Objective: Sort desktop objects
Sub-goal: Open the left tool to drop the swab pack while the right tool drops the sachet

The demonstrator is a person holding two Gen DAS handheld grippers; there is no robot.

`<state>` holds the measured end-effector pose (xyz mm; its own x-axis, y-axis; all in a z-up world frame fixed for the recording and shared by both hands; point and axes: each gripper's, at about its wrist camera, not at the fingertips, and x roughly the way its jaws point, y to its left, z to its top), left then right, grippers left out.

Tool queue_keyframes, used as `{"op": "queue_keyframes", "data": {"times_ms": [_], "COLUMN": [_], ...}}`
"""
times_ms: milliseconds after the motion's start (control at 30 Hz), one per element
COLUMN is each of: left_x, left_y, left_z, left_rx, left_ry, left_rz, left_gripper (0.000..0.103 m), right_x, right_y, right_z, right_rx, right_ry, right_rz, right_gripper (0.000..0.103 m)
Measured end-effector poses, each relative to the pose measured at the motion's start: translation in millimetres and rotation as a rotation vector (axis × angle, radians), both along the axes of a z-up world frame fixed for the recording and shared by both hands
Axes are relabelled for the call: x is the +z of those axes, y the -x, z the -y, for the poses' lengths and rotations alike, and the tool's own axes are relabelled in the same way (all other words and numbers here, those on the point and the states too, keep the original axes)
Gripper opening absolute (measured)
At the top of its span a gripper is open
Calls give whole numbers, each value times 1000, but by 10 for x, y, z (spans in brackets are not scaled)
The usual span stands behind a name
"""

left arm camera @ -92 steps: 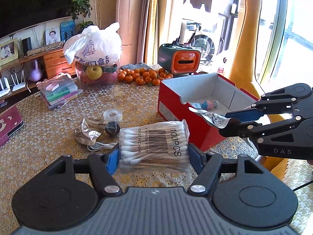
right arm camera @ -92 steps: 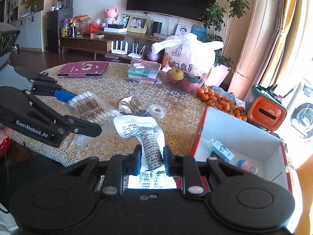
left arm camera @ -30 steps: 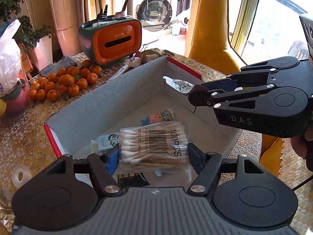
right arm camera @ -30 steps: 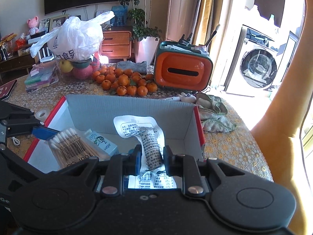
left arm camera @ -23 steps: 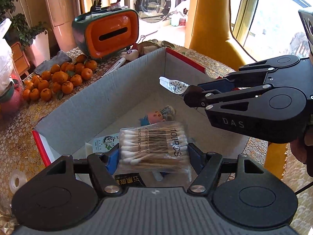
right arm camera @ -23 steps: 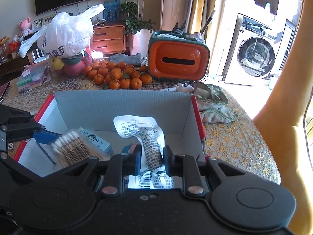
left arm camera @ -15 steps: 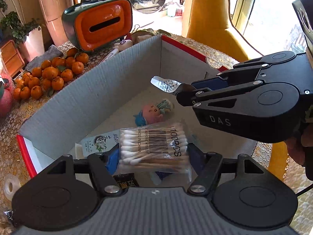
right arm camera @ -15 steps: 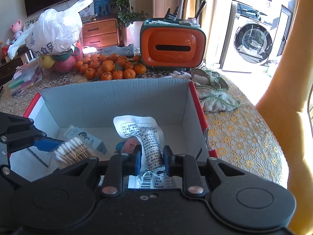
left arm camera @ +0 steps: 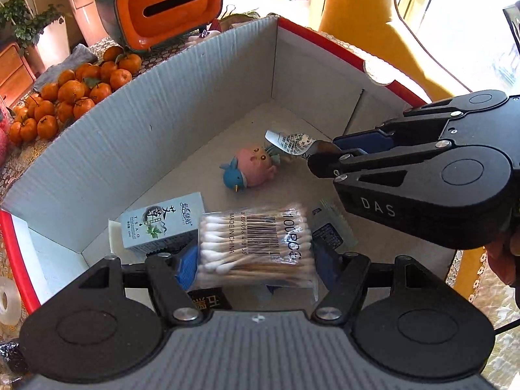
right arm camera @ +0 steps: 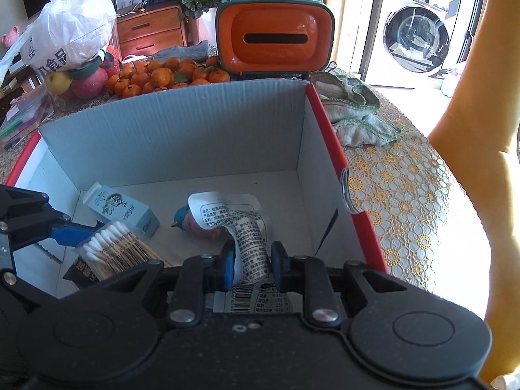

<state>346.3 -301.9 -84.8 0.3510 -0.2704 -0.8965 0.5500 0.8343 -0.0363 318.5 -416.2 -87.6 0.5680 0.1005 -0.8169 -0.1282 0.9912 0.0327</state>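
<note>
**user1:** Both grippers have dropped deeper into the red cardboard box with grey corrugated walls (left arm camera: 182,97) compared to half a second back, floor looks way closer now. The left gripper (left arm camera: 256,260) is clamped on the clear plastic pack of cotton swabs (left arm camera: 256,243), held low over the box floor, near corner.

**user2:** yep, and the right gripper (right arm camera: 252,263) is pinched on the crinkled white printed wrapper (right arm camera: 240,224), which curls up over the pink and blue plush toy (left arm camera: 250,170) lying on the floor of the box.

**user1:** What else is in there?

**user2:** pale blue-green little carton with Chinese lettering (left arm camera: 162,219) against the left wall, just beside the swabs. A dark sachet (left arm camera: 331,230) on the other side, and a black packet (right arm camera: 83,271) partly under the swabs. Outside: pile of small oranges (left arm camera: 68,94) and an orange and green tissue box (right arm camera: 274,37) behind the far wall.
</note>
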Motion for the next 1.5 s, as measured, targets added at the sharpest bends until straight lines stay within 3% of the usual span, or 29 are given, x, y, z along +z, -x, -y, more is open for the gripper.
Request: {"op": "queue_keyframes", "data": {"times_ms": [467,833,1500], "left_x": [-76,58,689], "left_y": [-49,35,554], "left_z": [26,-100,-462], "left_rx": [-13,21,36], "left_ry": [-21,0,90], "left_rz": [-81,-47,53], "left_gripper": [71,74,74], "right_x": [-5,94,652], "right_y": [-41,56,547], "right_z": [-16,-73,-218], "right_rx": [5,8,-2], "right_ry": [2,-6,-16], "right_rz": [-42,-19,66], "right_gripper": [26,48,63]}}
